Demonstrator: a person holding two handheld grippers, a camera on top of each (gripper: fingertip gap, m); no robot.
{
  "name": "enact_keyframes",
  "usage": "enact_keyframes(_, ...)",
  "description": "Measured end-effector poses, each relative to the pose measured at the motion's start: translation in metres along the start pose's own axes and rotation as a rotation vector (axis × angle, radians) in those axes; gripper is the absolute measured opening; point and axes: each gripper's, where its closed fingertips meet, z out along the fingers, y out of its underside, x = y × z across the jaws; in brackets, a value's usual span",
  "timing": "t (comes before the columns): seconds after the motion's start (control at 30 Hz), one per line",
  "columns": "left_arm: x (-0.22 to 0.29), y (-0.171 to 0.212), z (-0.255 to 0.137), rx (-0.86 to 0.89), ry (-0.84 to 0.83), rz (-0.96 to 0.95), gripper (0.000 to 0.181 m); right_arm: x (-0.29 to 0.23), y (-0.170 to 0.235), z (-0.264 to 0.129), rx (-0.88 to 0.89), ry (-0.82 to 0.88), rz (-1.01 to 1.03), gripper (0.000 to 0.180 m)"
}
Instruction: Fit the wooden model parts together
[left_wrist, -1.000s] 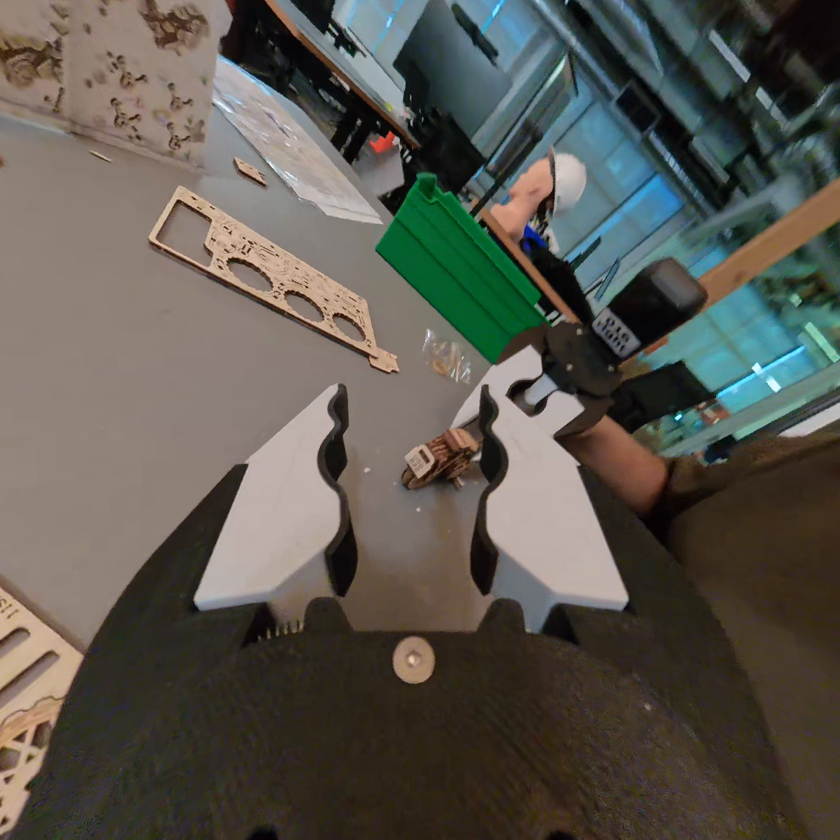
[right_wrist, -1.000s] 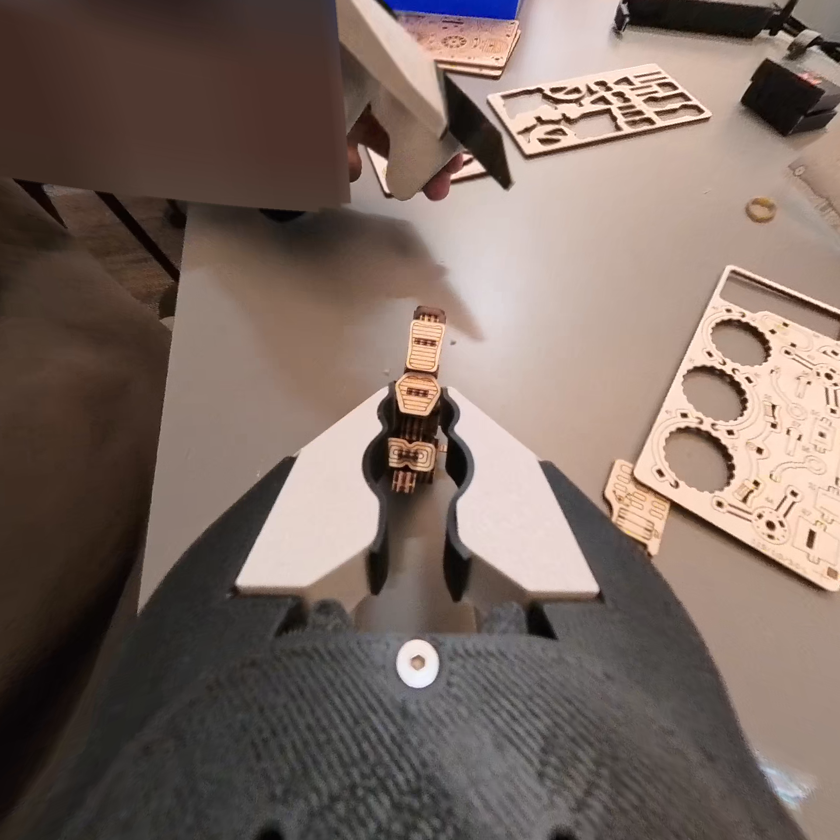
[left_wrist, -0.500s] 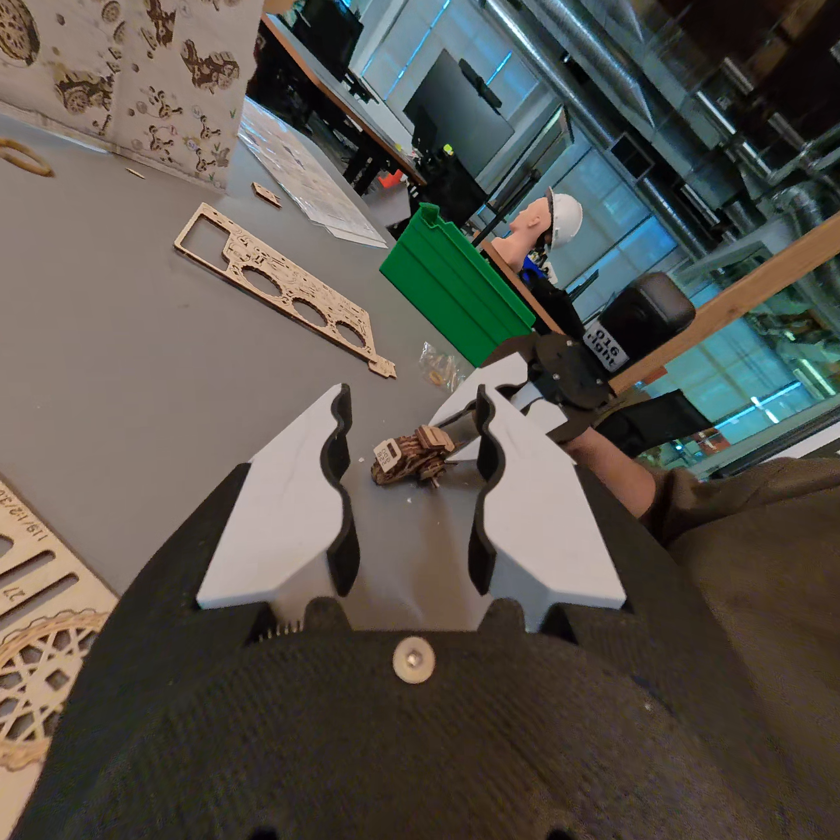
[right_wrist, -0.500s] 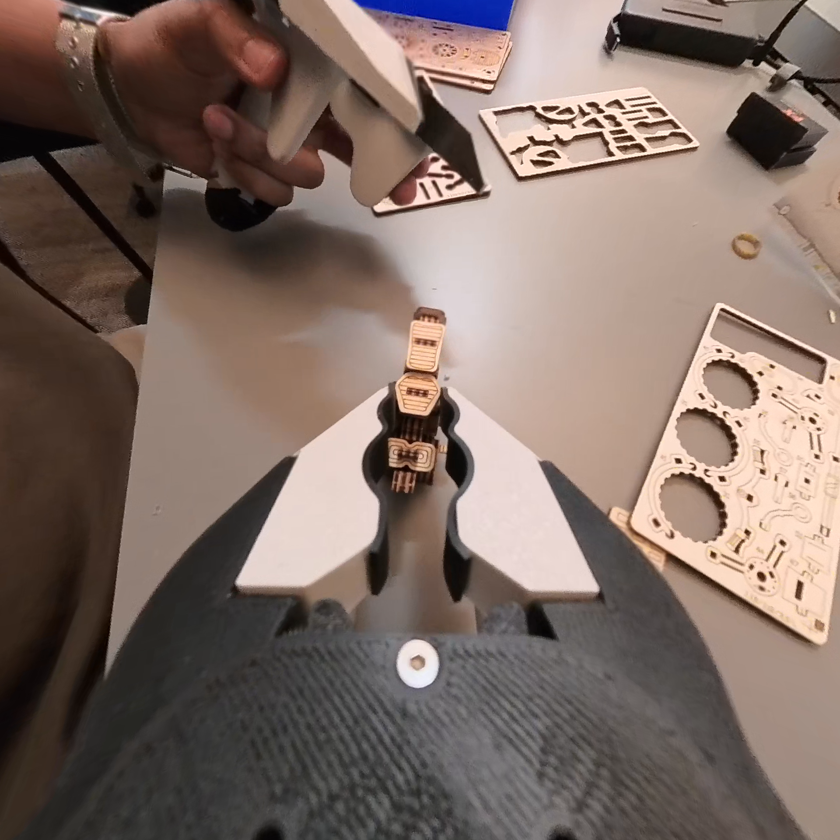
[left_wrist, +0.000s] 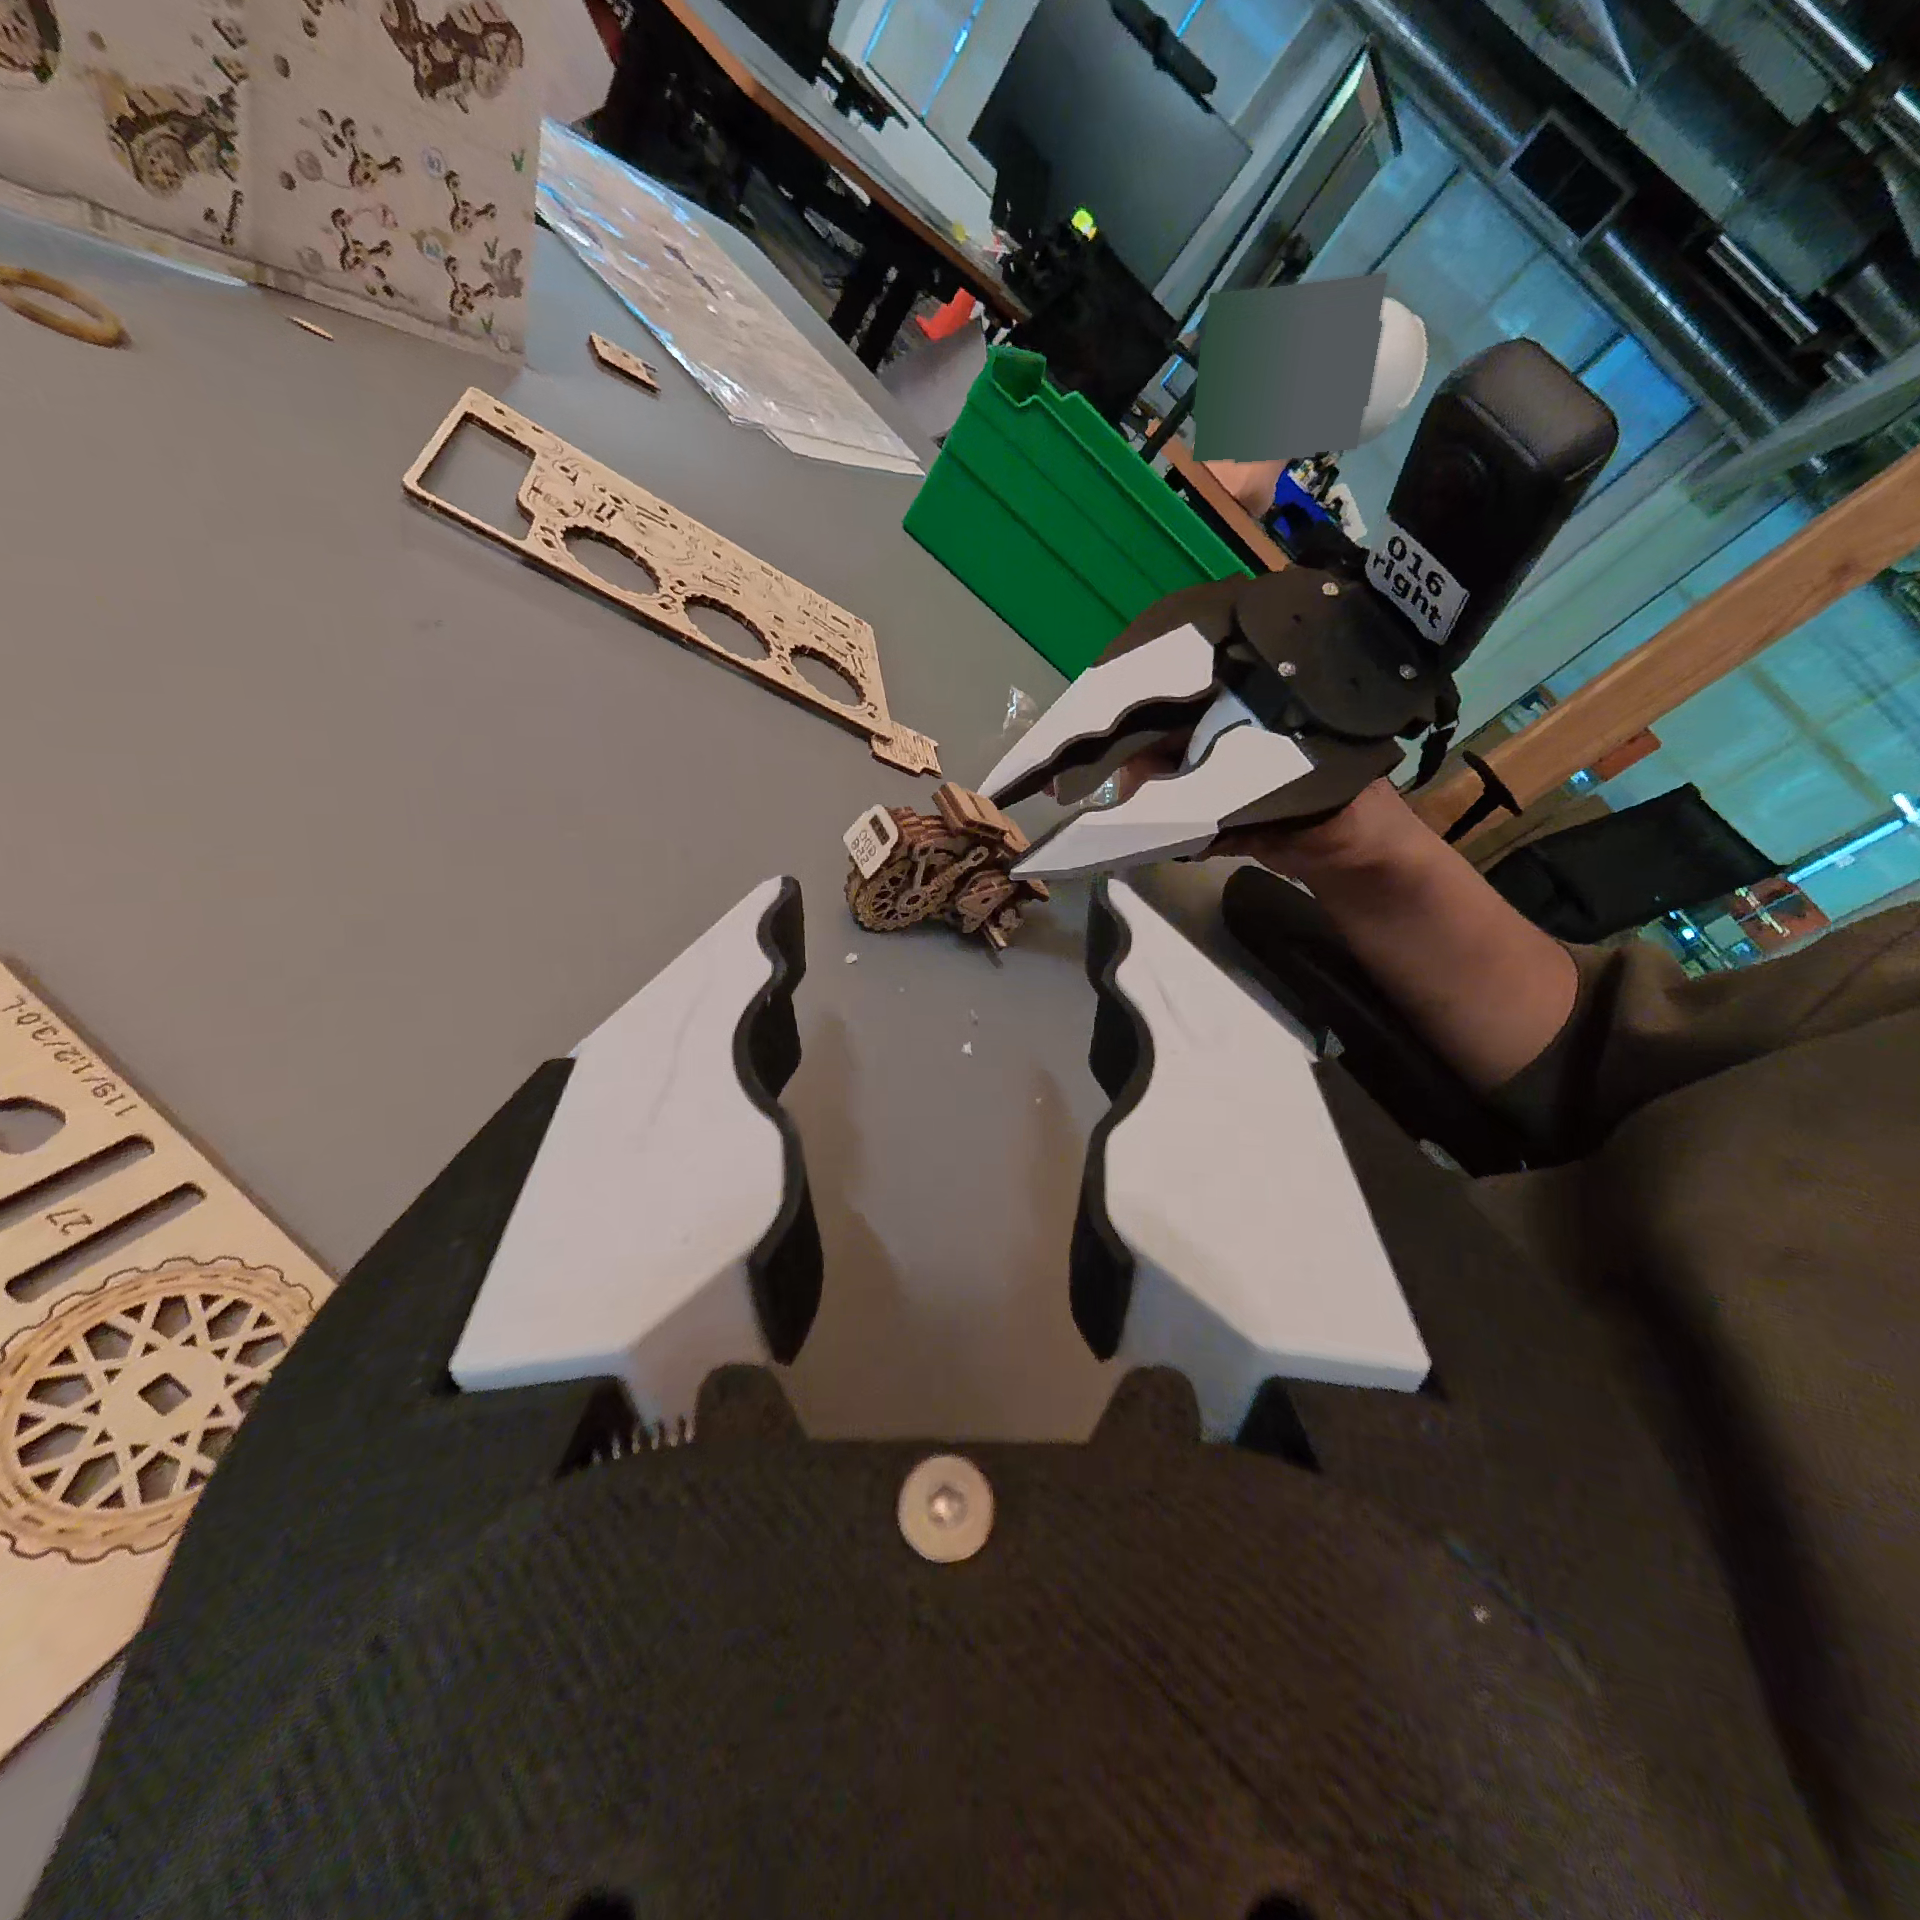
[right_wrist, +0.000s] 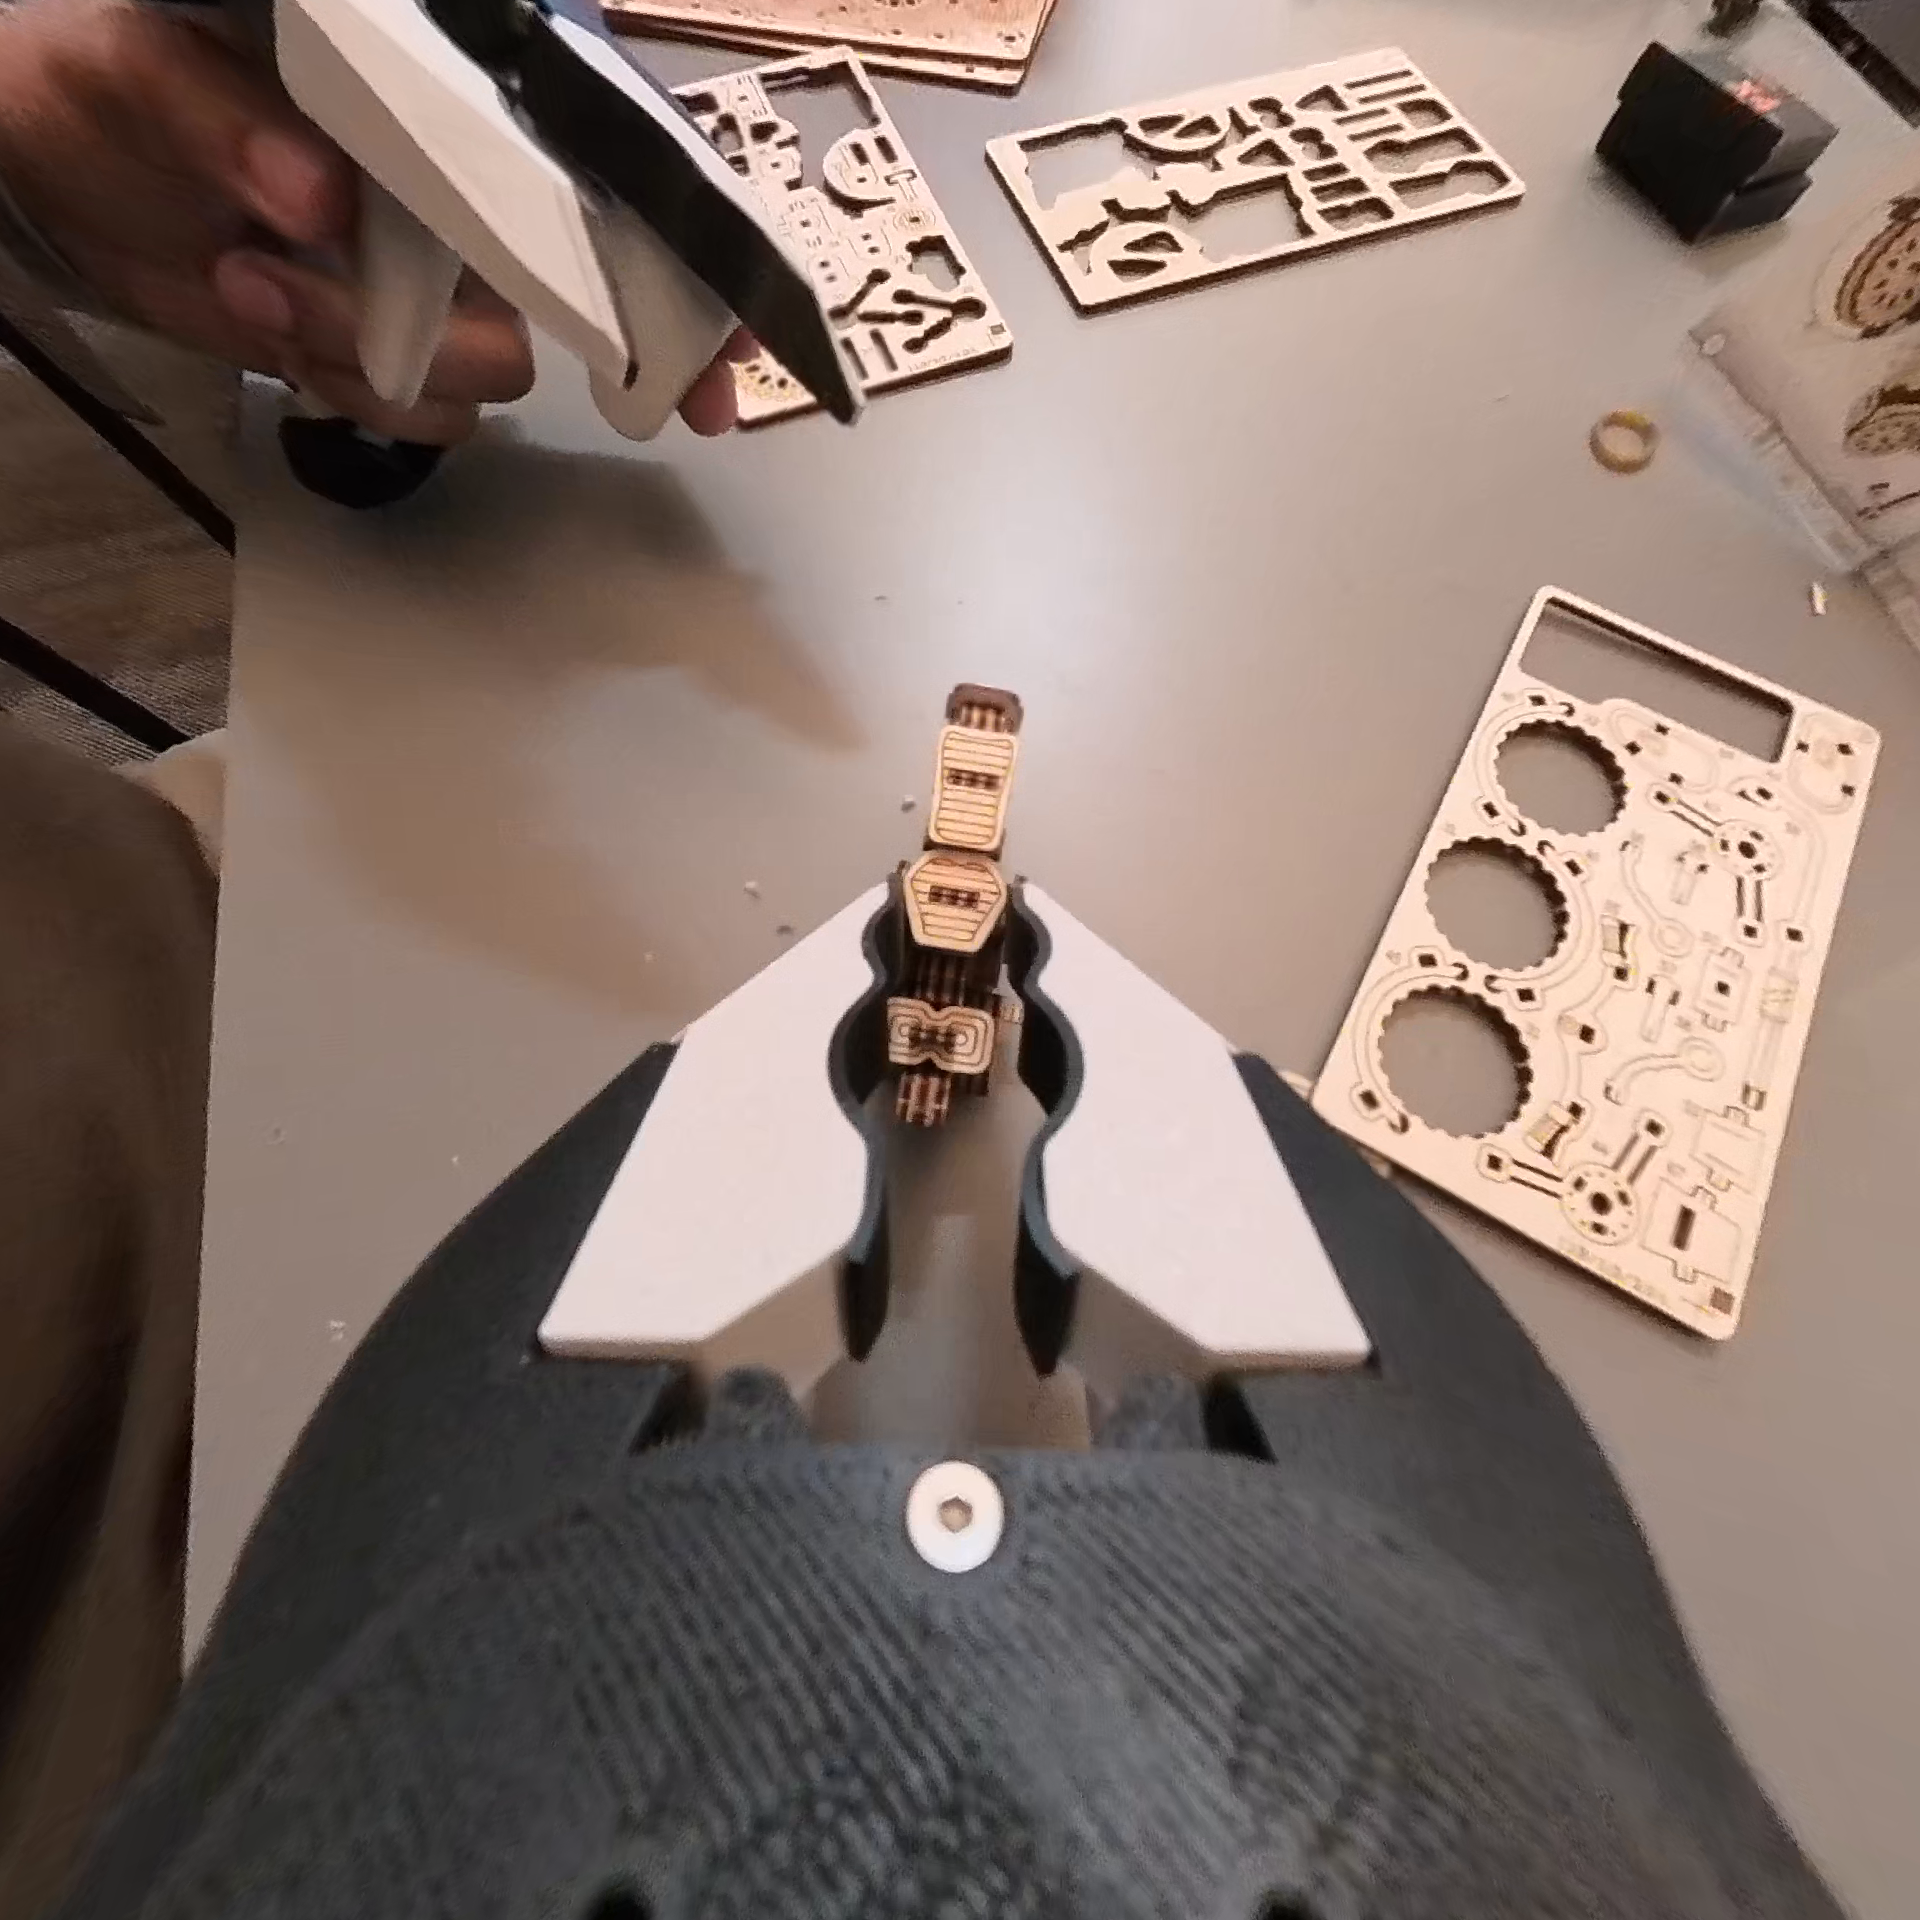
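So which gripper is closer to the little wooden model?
Right. The right gripper has its fingers closed around the wooden model; the left gripper hangs open, a short way off.

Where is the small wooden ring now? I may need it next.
In the right wrist view, the wooden ring lies on the grey table at upper right, between the punched-out parts sheet and the three-hole sheet.
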Motion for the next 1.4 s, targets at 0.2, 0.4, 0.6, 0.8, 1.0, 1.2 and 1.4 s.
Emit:
enact_keyframes(0.2,0.002,0.003,0.009,-0.034,0.021,0.013,0.053,0.001,0.004,-0.005,0.006,0.021,0.001,0.017)
enact_keyframes(0.4,0.010,0.006,0.022,-0.084,0.062,0.045,0.054,-0.004,0.000,-0.005,0.061,0.026,0.023,0.026)
enact_keyframes(0.6,0.012,0.003,0.031,-0.099,0.073,0.109,0.054,-0.007,-0.006,-0.018,0.143,0.067,0.038,0.036)
enact_keyframes(0.8,0.016,-0.007,0.039,-0.063,0.113,0.128,0.054,-0.009,-0.010,-0.032,0.196,0.180,-0.032,0.041)
enact_keyframes(1.0,0.009,-0.021,0.044,-0.013,0.122,0.101,0.057,-0.017,-0.010,-0.036,0.237,0.200,-0.024,0.047)
enact_keyframes(1.2,-0.002,-0.021,0.053,-0.037,0.109,0.073,0.055,-0.001,0.002,-0.050,0.253,0.248,0.020,0.043)
enact_keyframes(1.4,-0.001,-0.011,0.056,-0.080,0.119,0.050,0.055,0.017,0.013,-0.056,0.270,0.234,0.187,0.041)
